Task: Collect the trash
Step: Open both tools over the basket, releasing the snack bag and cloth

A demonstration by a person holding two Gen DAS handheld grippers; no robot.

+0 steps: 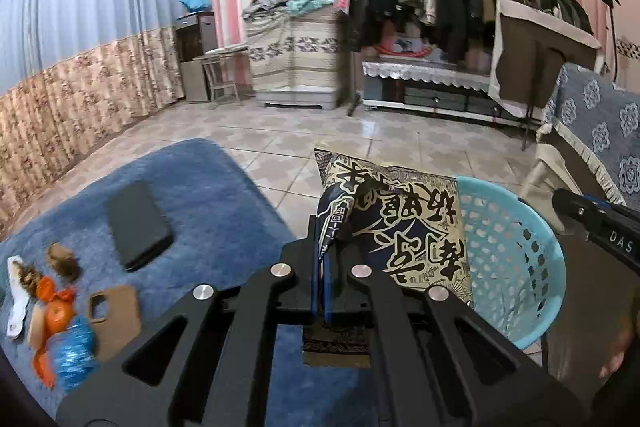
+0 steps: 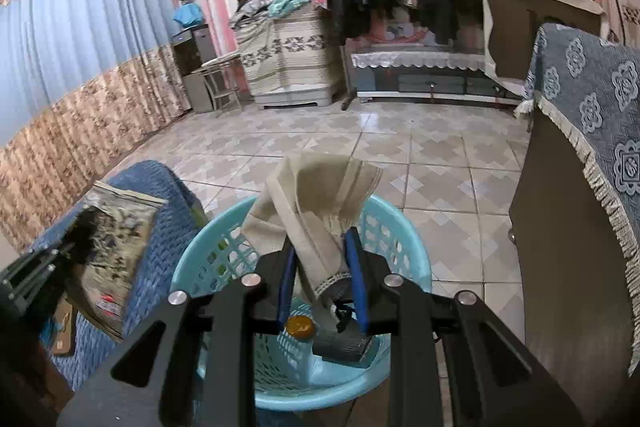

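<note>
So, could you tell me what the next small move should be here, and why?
Probably open the right gripper: its fingers hold the beige cloth right above the blue basket, so it should drop in. The left gripper could follow with its snack bag.

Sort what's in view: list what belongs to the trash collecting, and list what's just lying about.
Job: snack bag in left gripper; beige cloth in right gripper; blue basket; orange peels.

Lying about: black phone, brown phone case, blue rug.
</note>
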